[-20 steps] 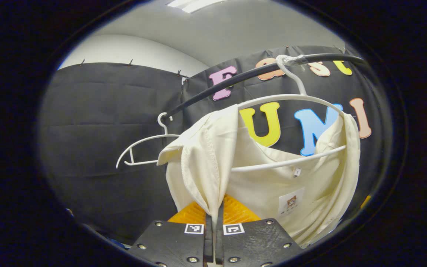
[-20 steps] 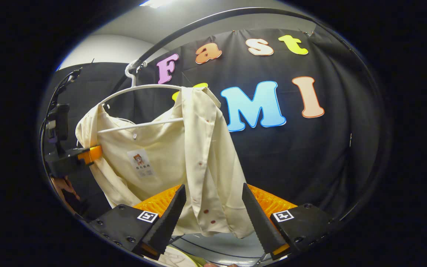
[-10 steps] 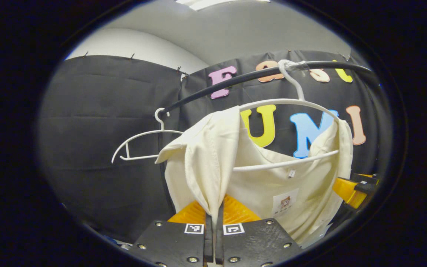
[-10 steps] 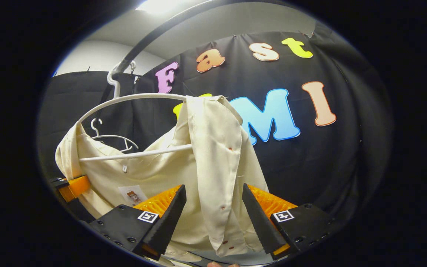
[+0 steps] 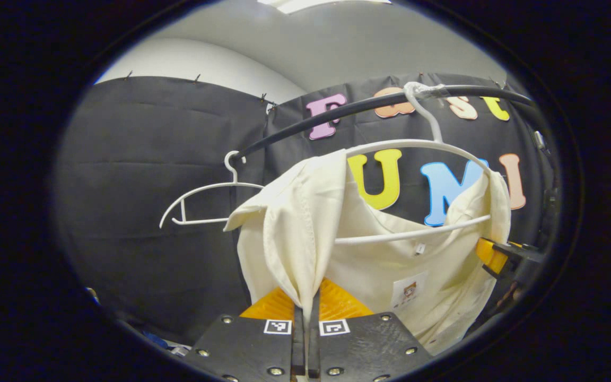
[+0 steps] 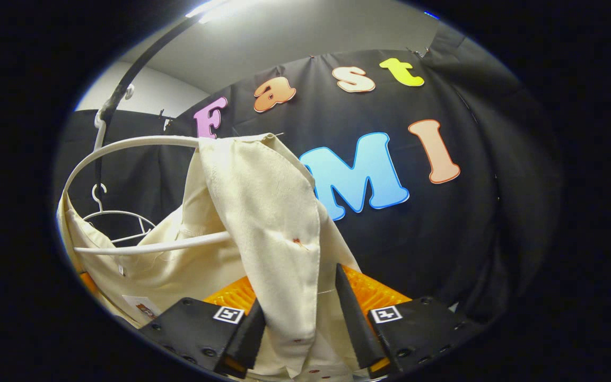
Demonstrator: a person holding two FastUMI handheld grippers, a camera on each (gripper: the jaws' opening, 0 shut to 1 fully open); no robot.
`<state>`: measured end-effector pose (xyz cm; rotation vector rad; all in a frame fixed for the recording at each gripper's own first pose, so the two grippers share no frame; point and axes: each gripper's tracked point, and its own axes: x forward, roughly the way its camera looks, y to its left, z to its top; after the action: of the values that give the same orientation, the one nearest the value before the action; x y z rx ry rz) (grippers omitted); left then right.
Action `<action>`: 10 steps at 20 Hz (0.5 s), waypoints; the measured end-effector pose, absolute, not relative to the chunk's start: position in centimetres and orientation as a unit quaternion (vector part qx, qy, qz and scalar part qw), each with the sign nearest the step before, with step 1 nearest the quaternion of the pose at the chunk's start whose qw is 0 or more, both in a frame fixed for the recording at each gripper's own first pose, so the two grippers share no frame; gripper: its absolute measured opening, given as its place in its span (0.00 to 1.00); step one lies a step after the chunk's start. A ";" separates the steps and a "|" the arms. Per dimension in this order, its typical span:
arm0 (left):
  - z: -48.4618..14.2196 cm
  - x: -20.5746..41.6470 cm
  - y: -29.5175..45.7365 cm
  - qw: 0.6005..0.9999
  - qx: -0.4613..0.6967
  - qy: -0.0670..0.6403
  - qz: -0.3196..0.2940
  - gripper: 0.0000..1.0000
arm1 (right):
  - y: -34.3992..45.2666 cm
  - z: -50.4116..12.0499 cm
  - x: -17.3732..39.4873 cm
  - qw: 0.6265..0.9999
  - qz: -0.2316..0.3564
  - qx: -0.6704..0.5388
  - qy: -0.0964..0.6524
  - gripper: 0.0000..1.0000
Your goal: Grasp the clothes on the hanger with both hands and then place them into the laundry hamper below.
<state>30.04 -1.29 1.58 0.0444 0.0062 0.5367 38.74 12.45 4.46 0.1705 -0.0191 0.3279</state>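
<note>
One cream shirt (image 5: 369,249) hangs on one of two white hangers (image 5: 417,146) on the black rail (image 5: 337,111); soft, light and slippery-looking, it is best pinched at each shoulder. The left claw (image 5: 305,339) is clamped on its left shoulder fold; the right claw (image 6: 297,329) straddles the other, jaws narrowed but apparently not pressing.

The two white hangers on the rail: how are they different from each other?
The near hanger carries a cream shirt; the far hanger is bare. The near hanger's hook looks wrapped in clear tape where it meets the black rail; the far hanger's hook simply loops over it. Both are thin, white and hang from that same rail.
</note>
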 end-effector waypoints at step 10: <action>2.8 28.4 0.4 0.960 -0.007 -0.026 0.278 0.04 | 9.7 7.1 38.7 0.974 0.168 0.150 -0.034 0.04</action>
<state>28.41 0.39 2.84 -0.0143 -0.0527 0.5633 38.70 9.73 7.08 0.3032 -0.0692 0.3393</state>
